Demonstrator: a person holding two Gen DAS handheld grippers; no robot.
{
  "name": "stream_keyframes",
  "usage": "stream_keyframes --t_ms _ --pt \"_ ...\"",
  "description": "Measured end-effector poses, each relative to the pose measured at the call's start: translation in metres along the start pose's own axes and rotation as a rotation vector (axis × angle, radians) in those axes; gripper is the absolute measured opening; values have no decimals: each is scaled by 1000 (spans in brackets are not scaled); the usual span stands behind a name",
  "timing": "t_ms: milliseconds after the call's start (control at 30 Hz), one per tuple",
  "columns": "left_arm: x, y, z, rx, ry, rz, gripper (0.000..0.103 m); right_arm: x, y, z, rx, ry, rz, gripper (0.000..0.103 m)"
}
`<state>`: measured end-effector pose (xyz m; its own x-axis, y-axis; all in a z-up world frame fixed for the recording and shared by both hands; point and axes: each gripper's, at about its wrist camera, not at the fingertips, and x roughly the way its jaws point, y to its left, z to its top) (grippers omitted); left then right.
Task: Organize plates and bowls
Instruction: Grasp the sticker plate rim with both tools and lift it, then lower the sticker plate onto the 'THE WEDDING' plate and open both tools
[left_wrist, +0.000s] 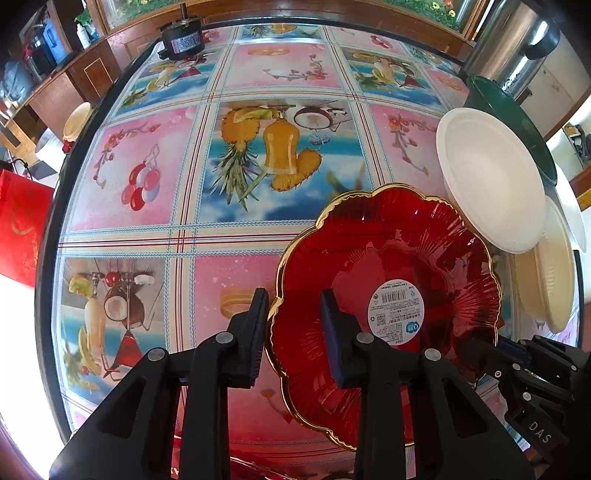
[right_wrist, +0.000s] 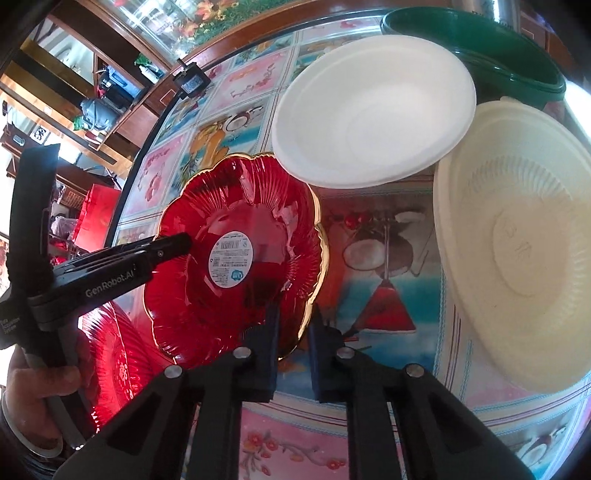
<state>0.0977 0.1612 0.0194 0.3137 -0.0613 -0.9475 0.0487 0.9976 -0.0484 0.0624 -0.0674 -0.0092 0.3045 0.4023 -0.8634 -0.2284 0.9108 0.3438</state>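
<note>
The red, flower-shaped glass plate with a gold rim is held between the two grippers above the round counter with a fruit-printed cloth under glass. A round white label sticks in the middle of the plate.

The left hand-held gripper has one finger outside the left edge of the plate and the other finger inside on the red surface; the gold rim passes between them and the pads look clenched on it. In the right wrist view this same gripper reaches onto the plate from the left, and a person's hand holds its handle.

The right hand-held gripper is clenched on the lower right edge of the plate: the rim goes into the narrow gap between its two fingers. In the left wrist view only a part of it shows at the right side of the plate.

Behind the red plate lies a white round paper plate, which partly rests on the cream-coloured ribbed plastic bowl beside it. A dark green plastic bowl stands behind these two. A second red ribbed glass plate is seen low at the left, below the held one. A small black motor stands at the far edge of the counter.
</note>
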Motion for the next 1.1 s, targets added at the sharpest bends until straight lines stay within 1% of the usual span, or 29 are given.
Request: stream_keyframes --t_ms 267,433,700,867,1100 --pt "-15 5 -6 -22 -19 3 25 -6 6 2 -59 -14 -37 12" --pt "-28 5 -8 -29 -40 13 25 -10 13 2 -70 -22 -31 12" --pt "-49 7 -16 -48 -70 5 25 -22 20 4 -84 -42 -25 12" --pt "-67 10 -25 -71 -94 5 25 -32 27 3 -107 -53 -25 12" --pt "-87 22 -44 -115 -119 9 25 -42 47 3 -166 -65 -23 12"
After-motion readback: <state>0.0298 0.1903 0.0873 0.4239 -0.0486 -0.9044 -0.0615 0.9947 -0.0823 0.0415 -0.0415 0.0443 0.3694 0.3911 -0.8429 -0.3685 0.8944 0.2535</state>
